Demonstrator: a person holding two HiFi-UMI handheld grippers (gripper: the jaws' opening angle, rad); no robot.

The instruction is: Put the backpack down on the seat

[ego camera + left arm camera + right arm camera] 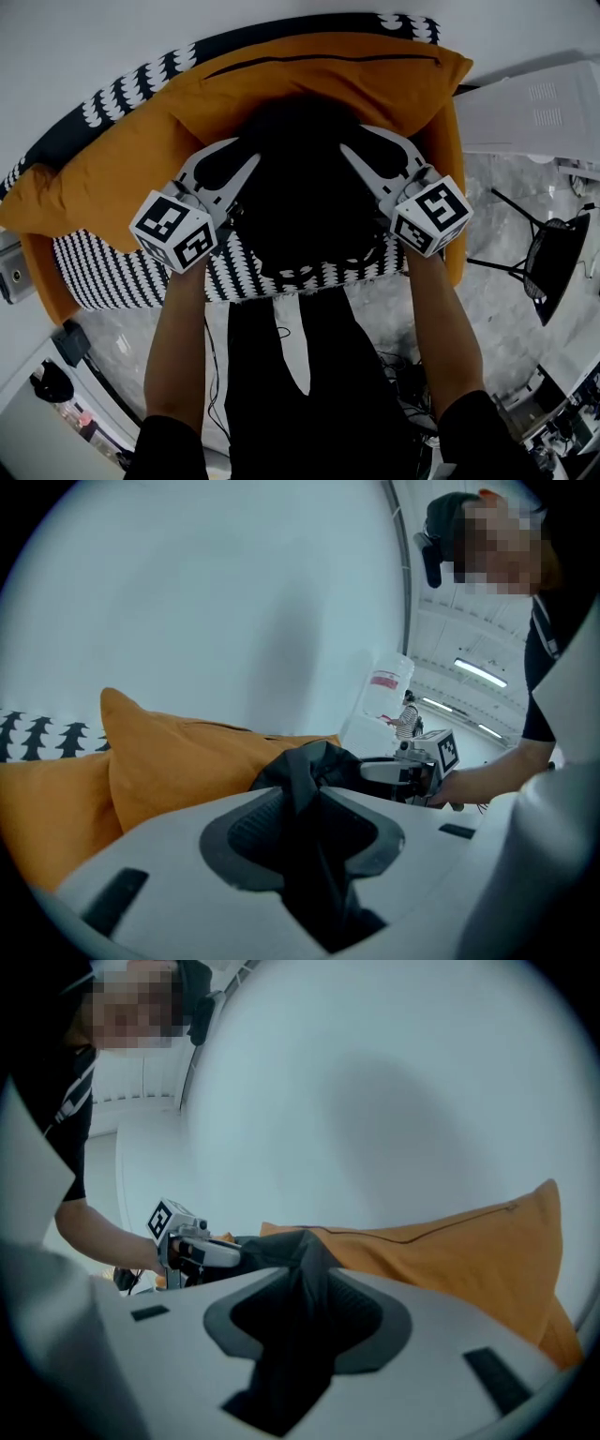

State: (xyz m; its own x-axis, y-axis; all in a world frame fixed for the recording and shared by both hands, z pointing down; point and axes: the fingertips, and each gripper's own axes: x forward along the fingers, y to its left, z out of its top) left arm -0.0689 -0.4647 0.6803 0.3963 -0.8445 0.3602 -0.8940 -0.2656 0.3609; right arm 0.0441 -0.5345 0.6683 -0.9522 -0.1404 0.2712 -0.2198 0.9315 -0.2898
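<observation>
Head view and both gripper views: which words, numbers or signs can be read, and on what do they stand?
No text can be read anywhere.
Left cube, right cube: black-and-white square patterns only, no letters.
Red label on a white thing: too blurred to read.

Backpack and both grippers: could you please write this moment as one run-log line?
left gripper: shut on backpack | right gripper: shut on backpack | backpack: over seat, by orange cushion | release: not yet

Both arms reach forward mid-frame, with the left claw (246,155) and right claw (354,141) angled in toward each other. Each is clamped tight on the backpack (300,202).
</observation>
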